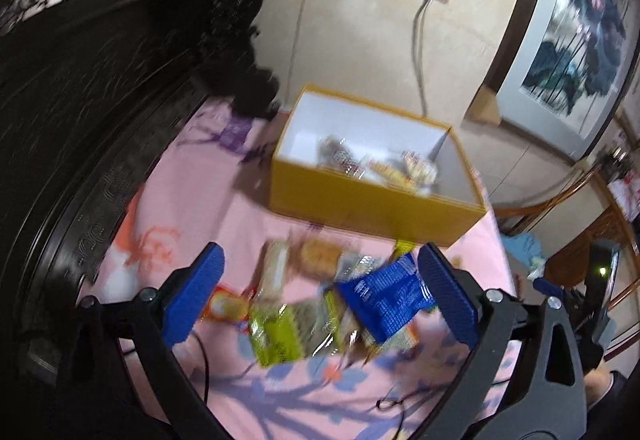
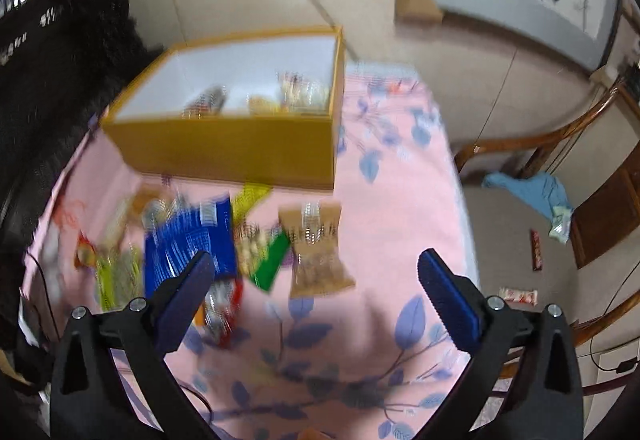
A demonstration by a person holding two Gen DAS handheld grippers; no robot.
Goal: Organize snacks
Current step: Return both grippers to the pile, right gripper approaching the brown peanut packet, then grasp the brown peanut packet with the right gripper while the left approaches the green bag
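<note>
A: What carries it all?

B: A counter (image 2: 400, 200) under a pink leaf-print cloth. At its far edge, close to the wall, stands a yellow box (image 2: 224, 144), open-topped and white inside, with a few wrapped snacks (image 2: 260, 100) already on its floor. I'd guess it sits back there so the near side stays free for sorting.

A: And what is left out?

B: A loose pile on the cloth just in front of the box's near wall, toward the left edge. The biggest is a blue packet (image 1: 384, 296) lying over the others. Beside it are a green packet (image 1: 276, 332), an orange one (image 1: 228, 306) and a tan bag (image 2: 316, 248) a little apart on the right. Blur hides any labels.

A: The grippers?

B: Both hover above the pile and hold nothing. The left gripper (image 1: 320, 296) has its fingers wide apart, framing the blue packet without touching it. The right gripper (image 2: 316, 300) is spread just as wide, with the tan bag just beyond its gap. That wide spread probably suits flat, crinkly wrappers.

A: Anything stray?

B: Two bars (image 2: 536, 250) lie on the floor beyond the counter's right edge. Most of the sorting looks undone.
</note>
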